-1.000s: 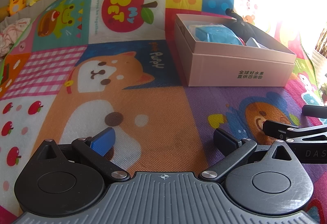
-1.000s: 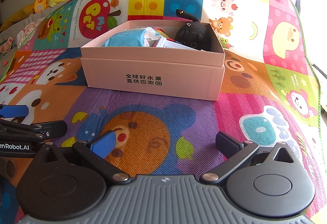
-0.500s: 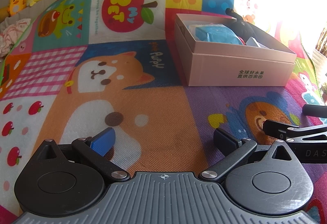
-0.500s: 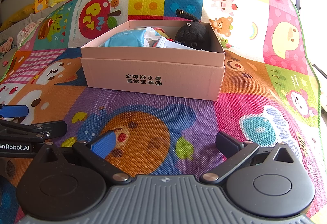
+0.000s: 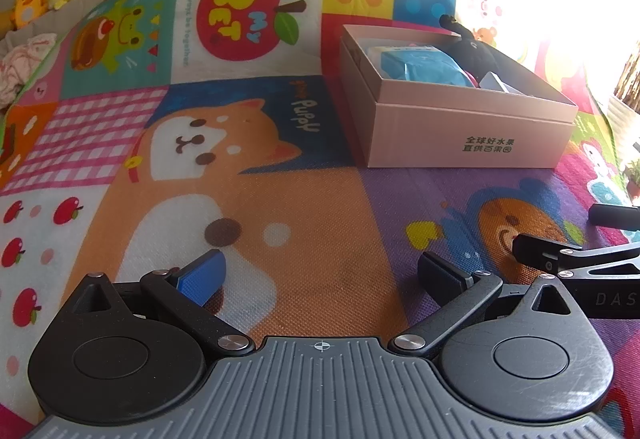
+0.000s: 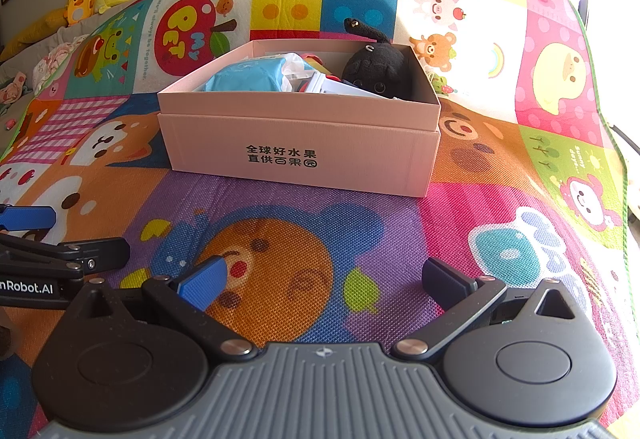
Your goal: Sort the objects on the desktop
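The black toy (image 6: 378, 69) and blue pack (image 6: 248, 77) are kept in the box (image 6: 300, 147), so sorting looks done. Near the box, the left gripper (image 5: 320, 271) and right gripper (image 6: 324, 277) are held with jaws wide and empty.

Box (image 6: 298, 155) on mat (image 6: 500, 207); plush (image 6: 376, 69) inside at right, prob. packet (image 6: 244, 77) left.

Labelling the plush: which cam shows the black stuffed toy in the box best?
Right wrist. The black stuffed toy faces the camera in the far right corner of the pink box, body and raised tail in clear view. In the left wrist view it is side-on, partly behind the box wall and washed out by window glare.
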A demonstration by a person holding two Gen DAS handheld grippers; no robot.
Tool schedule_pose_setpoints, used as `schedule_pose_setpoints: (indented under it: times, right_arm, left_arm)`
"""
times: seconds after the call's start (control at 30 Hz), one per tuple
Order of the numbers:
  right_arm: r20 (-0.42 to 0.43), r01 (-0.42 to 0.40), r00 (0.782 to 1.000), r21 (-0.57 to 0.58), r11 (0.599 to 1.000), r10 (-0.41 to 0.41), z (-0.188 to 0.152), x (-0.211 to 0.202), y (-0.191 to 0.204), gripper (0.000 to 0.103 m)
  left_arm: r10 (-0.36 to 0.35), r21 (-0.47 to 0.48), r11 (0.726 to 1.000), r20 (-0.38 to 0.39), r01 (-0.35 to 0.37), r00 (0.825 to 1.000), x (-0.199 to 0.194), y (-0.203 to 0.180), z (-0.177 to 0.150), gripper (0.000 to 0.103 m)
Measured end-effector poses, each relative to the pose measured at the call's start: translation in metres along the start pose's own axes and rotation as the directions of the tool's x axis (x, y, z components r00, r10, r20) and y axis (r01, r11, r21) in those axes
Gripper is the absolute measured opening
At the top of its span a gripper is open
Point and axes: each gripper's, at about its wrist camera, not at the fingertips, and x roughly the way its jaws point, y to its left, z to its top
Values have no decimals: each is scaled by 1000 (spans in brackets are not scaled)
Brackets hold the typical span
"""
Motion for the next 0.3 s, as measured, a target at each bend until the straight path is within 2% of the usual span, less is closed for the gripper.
schedule_pose_setpoints:
  times: [0.3]
  right_arm:
    - [0,0,1000,0,1000,0,0,0,0,103]
  left_arm:
    - [-5,22,1000,-13,6,1000,-3,-2,-1,103]
